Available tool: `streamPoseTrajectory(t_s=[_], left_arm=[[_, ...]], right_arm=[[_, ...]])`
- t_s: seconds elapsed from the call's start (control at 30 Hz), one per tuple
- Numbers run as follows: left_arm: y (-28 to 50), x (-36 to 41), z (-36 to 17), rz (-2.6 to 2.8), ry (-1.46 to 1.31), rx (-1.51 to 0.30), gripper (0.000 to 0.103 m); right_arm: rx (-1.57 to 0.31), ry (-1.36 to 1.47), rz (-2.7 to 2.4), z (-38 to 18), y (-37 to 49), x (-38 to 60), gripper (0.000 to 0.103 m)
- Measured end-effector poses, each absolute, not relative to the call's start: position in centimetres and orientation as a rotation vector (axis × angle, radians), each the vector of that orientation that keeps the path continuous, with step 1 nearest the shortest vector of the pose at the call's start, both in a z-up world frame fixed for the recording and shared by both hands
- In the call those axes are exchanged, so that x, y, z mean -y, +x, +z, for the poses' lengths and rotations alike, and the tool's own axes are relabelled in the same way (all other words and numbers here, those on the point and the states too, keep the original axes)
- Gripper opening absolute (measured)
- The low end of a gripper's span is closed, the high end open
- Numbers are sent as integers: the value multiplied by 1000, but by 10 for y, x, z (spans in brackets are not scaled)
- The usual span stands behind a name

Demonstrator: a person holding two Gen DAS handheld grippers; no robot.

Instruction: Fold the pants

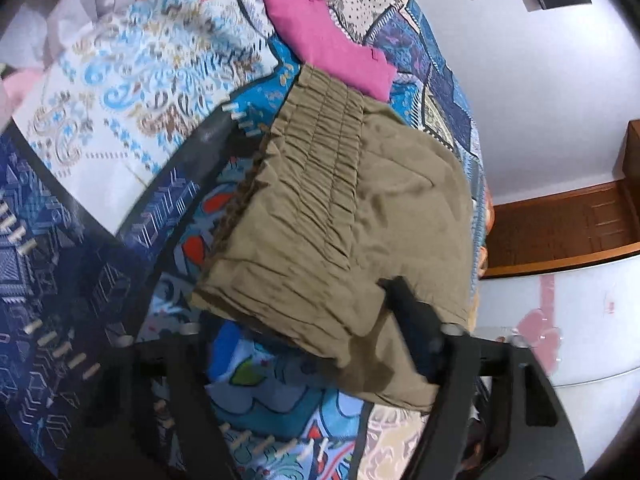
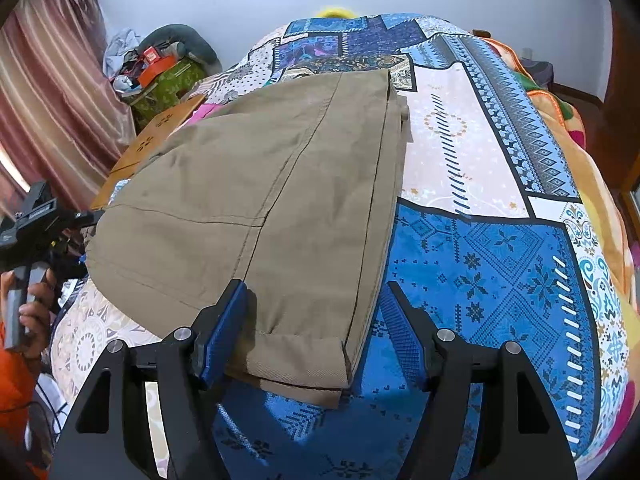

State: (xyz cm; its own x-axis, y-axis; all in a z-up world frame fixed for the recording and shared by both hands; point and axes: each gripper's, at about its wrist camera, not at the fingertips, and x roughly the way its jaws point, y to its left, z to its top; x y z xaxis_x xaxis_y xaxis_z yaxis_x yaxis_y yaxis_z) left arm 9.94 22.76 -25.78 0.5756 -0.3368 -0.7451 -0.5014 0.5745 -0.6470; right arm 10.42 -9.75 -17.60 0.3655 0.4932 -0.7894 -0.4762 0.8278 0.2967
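my right gripper (image 2: 312, 324) points steeply down at the bed, jaws standing apart, blue pads clear of contact on both sides. my left gripper (image 1: 280, 312) is tilted down too, blurred, jaws parted. in the right wrist view my left hand (image 2: 34, 304) wraps its handle at the bed's left edge.
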Motion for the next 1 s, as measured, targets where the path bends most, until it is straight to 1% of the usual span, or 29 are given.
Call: streamPoseTrajectory(t_s=[0.03,0.1,0.13,0.17,0.3,0.4,0.5,0.73,0.87,1.0], left_arm=[[101,-227,-255,128,-970,-988,47],[104,-226,-245,152,-896,-959,35],[104,-224,-239,169,-851,-947,32],[105,-221,-233,185,-798,-934,31],[113,-188,-199,283,-442,-885,28],[119,-152,-164,318,-171,-795,25],[122,-124,-130,273,-38,-711,24],[144,-56,-80,78,74,-631,23],[162,-24,-76,-25,80,-638,23],[180,-2,-87,-121,48,-709,23]], right_arm=[[-1022,19,625,-176,104,98,65],[-1024,23,628,-177,105,98,65],[-1024,25,630,-177,105,98,65],[-1024,29,631,-177,106,98,65],[-1023,28,633,-177,106,98,65],[-1017,11,628,-177,104,97,65],[-1018,13,625,-177,104,98,65],[-1025,63,620,-181,104,103,65],[-1023,78,618,-182,103,104,65],[-1024,95,619,-182,101,105,65]])
